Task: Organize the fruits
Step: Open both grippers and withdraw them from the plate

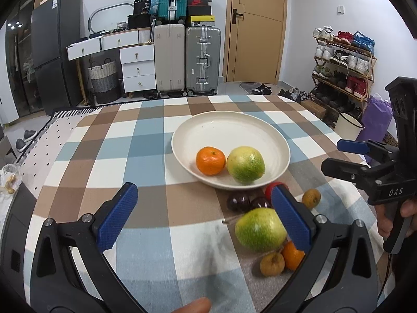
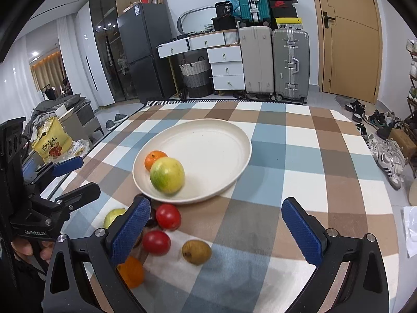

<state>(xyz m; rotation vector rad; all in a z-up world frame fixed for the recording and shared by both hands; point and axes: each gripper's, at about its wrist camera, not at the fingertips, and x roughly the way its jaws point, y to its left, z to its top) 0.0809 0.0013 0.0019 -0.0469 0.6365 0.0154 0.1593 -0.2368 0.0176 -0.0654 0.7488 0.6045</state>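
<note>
Left wrist view shows the left gripper (image 1: 203,216) spread wide and empty; the right gripper (image 2: 216,230) is spread too. An orange mandarin (image 1: 210,160) and a green-yellow apple (image 1: 245,164) lie in the cream round plate (image 1: 282,144). I judge the next move is to take the green pear (image 1: 259,229) from the loose fruits near the desk's front edge.

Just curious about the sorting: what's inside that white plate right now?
The white plate holds two fruits side by side: an orange and a yellow-green fruit. In the right wrist view the green one hides part of the orange. The rest is bare.
</note>
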